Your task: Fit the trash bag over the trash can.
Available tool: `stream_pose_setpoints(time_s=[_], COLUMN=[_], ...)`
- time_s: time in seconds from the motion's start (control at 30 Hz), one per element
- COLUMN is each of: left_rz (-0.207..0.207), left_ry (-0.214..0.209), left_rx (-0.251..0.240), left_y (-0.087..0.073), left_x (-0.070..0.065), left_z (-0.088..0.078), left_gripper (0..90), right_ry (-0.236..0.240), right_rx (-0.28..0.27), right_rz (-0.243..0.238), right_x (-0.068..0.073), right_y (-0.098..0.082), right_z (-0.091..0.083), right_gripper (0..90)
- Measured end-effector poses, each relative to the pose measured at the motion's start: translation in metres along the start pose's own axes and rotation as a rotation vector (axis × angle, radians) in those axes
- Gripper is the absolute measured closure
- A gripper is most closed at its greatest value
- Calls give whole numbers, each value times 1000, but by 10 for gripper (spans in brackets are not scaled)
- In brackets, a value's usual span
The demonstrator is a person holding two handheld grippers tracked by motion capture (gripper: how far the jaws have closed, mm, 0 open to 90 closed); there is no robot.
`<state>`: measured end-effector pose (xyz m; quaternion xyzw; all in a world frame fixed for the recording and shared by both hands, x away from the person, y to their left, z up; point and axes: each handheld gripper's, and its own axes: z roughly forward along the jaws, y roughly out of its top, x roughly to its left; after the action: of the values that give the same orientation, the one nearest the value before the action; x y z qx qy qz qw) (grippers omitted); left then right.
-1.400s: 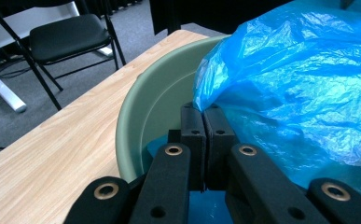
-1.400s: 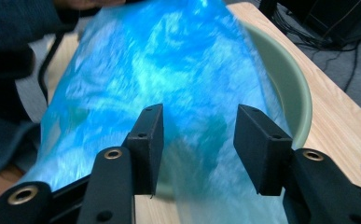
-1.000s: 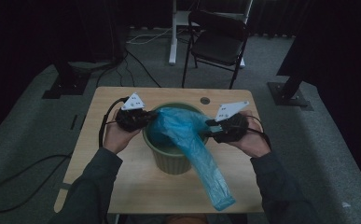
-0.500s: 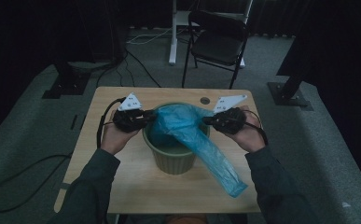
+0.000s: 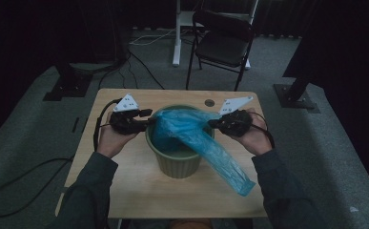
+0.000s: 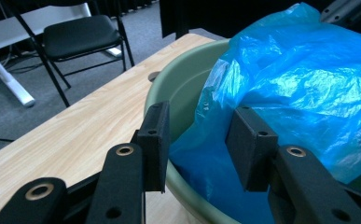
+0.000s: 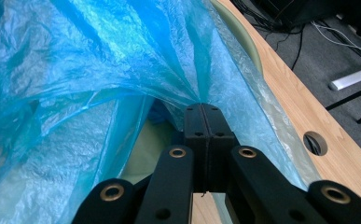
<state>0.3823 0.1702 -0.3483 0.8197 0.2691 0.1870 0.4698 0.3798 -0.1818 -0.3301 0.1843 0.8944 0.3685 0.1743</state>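
Lining the green bin w/ the blue bag; bin's sitting mid-worktop, slightly toward the far edge. Bag's half in the bin mouth, its tail draping over the rim toward the near right corner. Left tongs have just been opening, now standing wide astride the bin rim w/ bag film between the pads but no pinch. Right tongs fully closed, pinching a bag fold at the right rim. Since 1 s ago the right hand's dragging the tail rightward. Reckon next: re-grip on the left, stretch the mouth over the rim.
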Motion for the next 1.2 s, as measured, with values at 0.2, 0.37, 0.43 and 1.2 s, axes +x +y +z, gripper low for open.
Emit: stream_pose_setpoints(time_s=[0.2,0.37,0.43,1.2], left_rz=[22,25,18,93], left_ry=[-38,-74,-77,-169], left_rx=[16,-1,-23,-41], left_y=[4,5,3,41], left_x=[-8,-10,-8,-38], left_z=[10,9,3,11], left_gripper=[579,515,502,433], right_ry=[5,-19,-27,10], right_rx=[-16,15,22,-19], right_rz=[12,-6,5,3], right_x=[0,2,0,2], right_y=[3,8,5,21], right_z=[-1,5,4,5], right_gripper=[900,900,900,900])
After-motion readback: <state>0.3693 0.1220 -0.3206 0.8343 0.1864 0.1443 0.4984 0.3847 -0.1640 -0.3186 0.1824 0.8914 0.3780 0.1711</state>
